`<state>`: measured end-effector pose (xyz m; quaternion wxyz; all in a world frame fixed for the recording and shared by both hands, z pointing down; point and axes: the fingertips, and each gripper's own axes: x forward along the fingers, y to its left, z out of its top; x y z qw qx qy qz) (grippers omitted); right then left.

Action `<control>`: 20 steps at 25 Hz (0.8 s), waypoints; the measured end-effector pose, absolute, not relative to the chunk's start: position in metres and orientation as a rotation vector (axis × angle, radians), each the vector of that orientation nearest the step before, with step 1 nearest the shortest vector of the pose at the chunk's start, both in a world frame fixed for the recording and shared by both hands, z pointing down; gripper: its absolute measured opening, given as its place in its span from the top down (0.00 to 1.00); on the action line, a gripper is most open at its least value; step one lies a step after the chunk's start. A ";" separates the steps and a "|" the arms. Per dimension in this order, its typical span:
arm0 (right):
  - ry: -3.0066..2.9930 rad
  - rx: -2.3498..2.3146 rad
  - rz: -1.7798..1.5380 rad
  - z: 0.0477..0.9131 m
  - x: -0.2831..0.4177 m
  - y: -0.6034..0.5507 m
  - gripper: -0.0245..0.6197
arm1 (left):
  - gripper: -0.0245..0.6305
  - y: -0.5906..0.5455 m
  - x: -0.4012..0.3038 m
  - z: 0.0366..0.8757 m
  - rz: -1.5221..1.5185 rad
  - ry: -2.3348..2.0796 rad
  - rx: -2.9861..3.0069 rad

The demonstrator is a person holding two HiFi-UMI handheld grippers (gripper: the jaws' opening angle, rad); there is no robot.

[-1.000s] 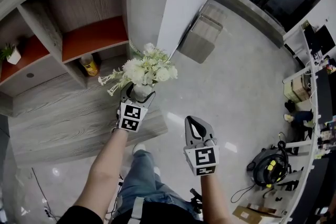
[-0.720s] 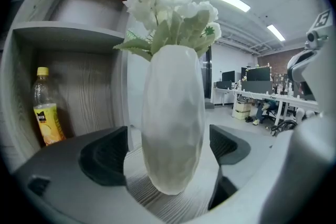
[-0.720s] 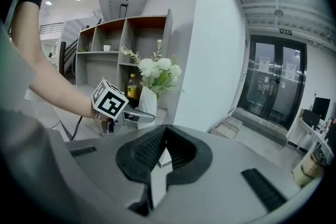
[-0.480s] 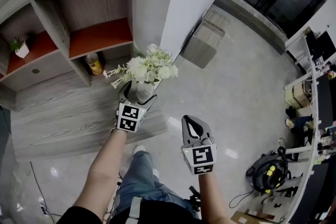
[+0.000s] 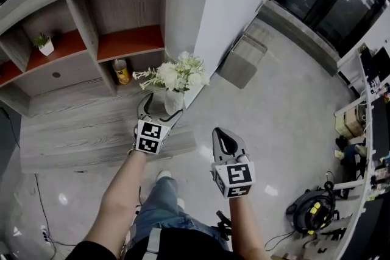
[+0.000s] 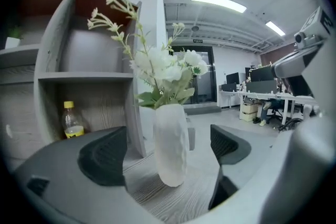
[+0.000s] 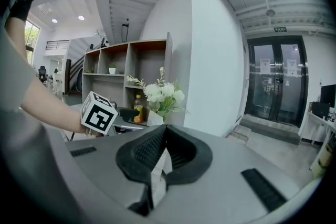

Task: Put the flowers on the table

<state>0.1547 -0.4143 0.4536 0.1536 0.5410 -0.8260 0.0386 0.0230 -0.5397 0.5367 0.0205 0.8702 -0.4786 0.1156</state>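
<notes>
A white ribbed vase [image 6: 170, 144] of white flowers [image 6: 163, 65] stands upright on the grey wooden table [image 5: 85, 134], near its right end. My left gripper [image 5: 162, 105] is open around the vase. Both pads [image 6: 105, 157] stand clear of it, with a gap on each side. In the head view the flowers [image 5: 180, 75] rise above the vase [image 5: 173, 100]. My right gripper [image 5: 220, 134] is shut and empty. It hangs over the floor to the right of the table. From the right gripper view [image 7: 160, 152] the flowers [image 7: 160, 94] are ahead and to the left.
A shelf unit [image 5: 91, 27] with orange boards backs the table. It holds a yellow bottle [image 5: 122, 72] just left of the vase and a small potted plant [image 5: 44, 44]. A white pillar [image 5: 213, 3] rises right behind the flowers. A grey box [image 5: 242, 53] sits on the floor beyond.
The left gripper's jaws have spread off the vase, which stays standing on the table. The head view has shifted. The right gripper has hardly moved.
</notes>
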 end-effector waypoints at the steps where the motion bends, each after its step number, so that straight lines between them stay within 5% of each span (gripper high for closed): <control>1: -2.370 1.554 0.102 0.450 0.155 -0.412 0.94 | 0.23 -0.536 0.022 0.532 0.355 -1.496 2.698; 20: -2.482 1.535 -0.020 0.387 0.167 -0.346 0.94 | 0.25 -0.438 0.011 0.443 0.300 -1.669 2.722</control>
